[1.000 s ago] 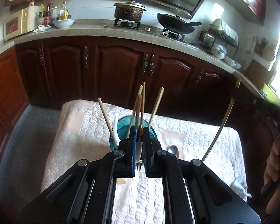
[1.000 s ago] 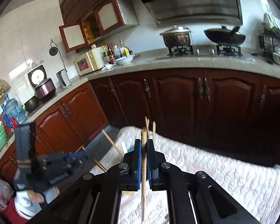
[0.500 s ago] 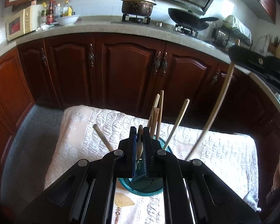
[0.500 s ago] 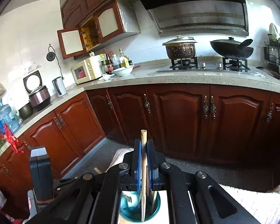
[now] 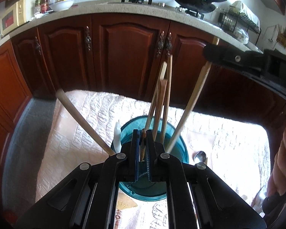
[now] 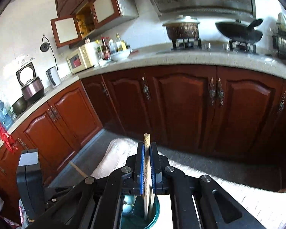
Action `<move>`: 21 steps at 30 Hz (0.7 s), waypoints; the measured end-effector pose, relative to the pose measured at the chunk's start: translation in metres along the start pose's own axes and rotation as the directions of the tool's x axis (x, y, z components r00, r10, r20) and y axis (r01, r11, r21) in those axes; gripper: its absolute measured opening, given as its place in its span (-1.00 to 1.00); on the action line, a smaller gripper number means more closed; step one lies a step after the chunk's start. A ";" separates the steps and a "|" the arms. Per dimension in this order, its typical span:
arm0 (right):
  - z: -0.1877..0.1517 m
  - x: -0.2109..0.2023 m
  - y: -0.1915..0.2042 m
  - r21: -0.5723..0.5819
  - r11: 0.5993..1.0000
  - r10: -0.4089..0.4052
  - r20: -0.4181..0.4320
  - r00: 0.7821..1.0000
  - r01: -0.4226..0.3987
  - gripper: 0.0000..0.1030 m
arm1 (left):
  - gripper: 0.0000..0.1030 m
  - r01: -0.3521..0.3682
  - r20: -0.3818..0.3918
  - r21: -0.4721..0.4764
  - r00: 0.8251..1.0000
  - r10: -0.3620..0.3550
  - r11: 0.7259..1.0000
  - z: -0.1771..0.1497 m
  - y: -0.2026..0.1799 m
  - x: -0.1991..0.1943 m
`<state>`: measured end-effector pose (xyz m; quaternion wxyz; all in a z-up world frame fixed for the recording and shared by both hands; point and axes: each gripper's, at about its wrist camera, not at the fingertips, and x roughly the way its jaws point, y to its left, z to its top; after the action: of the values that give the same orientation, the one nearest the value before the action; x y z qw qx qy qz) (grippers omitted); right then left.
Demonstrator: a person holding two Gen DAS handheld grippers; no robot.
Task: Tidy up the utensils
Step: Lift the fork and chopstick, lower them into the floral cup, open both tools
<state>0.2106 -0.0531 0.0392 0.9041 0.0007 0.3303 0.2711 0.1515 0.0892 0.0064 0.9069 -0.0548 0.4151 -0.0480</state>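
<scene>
Teal glass cup stands upright on the worktop, which is covered by a white quilted cloth. Several wooden chopsticks stand in the cup and lean outward; three cluster near the middle, one slants far left over the rim. A white spoon handle rises at the cup's left inner wall. A metal spoon lies on the cloth just right of the cup.

Left claw sits directly above the cup's near rim, jaws nearly closed, pinching a thin brown-handled utensil; which kind cannot be told, as its lower end is hidden behind the jaws inside the cup.

Right claw is clamped narrow on a single pale chopstick. The stick's top pokes above the jaws; its lower end reaches down into the cup, visible below between the claw's arms. In the left wrist view the same chopstick slants from the cup up to the right claw's black body at upper right. A person's fingers show at the right edge.

Beyond the worktop: dark red wooden cabinets, a speckled counter, a lidded pot and a wok on the stove.
</scene>
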 end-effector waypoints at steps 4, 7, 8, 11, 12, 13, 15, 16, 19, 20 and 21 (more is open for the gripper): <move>-0.014 0.017 -0.003 0.008 1.000 0.017 -0.067 0.998 -0.016 -0.90 | -0.90 -0.004 -0.018 -0.007 1.000 0.004 1.000 -0.005 0.000 0.007; -0.022 0.027 -0.008 0.030 0.999 0.036 -0.104 0.994 -0.033 -0.90 | -0.91 -0.005 -0.022 -0.007 1.000 0.005 1.000 -0.007 -0.001 0.007; -0.023 0.028 -0.010 0.043 0.998 0.043 -0.105 0.994 -0.039 -0.90 | -0.91 -0.004 -0.020 -0.006 1.000 0.004 1.000 -0.007 -0.002 0.006; -0.024 0.027 -0.018 0.078 0.996 0.058 -0.123 0.991 -0.049 -0.86 | -0.87 -0.008 -0.008 -0.011 1.000 0.008 1.000 -0.008 -0.002 0.000; -0.025 0.026 -0.019 0.082 0.996 0.055 -0.125 0.991 -0.045 -0.83 | -0.84 -0.010 -0.005 -0.012 1.000 0.010 1.000 -0.008 -0.002 -0.001; -0.026 0.024 -0.021 0.084 0.996 0.051 -0.123 0.991 -0.041 -0.78 | -0.74 -0.014 -0.001 -0.015 1.000 0.014 1.000 -0.008 -0.003 -0.003; -0.027 0.020 -0.023 0.091 0.995 0.052 -0.120 0.991 -0.042 -0.77 | -0.55 -0.011 0.005 -0.017 1.000 0.011 1.000 -0.009 -0.003 -0.006; -0.028 0.017 -0.024 0.096 0.994 0.055 -0.118 0.992 -0.044 -0.77 | -0.47 -0.007 0.008 -0.018 1.000 0.007 1.000 -0.010 -0.004 -0.008; -0.031 0.009 -0.026 0.100 0.994 0.060 -0.113 0.992 -0.049 -0.76 | -0.33 -0.013 0.018 -0.014 1.000 0.013 1.000 -0.012 -0.006 -0.014; -0.032 0.007 -0.026 0.100 0.994 0.060 -0.112 0.992 -0.049 -0.73 | -0.28 -0.013 0.021 -0.014 1.000 0.013 1.000 -0.013 -0.007 -0.015; -0.033 0.005 -0.026 0.102 0.993 0.063 -0.111 0.992 -0.051 -0.70 | -0.26 -0.012 0.023 -0.016 1.000 0.012 1.000 -0.013 -0.007 -0.017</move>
<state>0.2066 -0.0786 0.0061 0.8744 0.0392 0.3944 0.2798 0.1302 0.0835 0.0111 0.9114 -0.0598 0.4054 -0.0386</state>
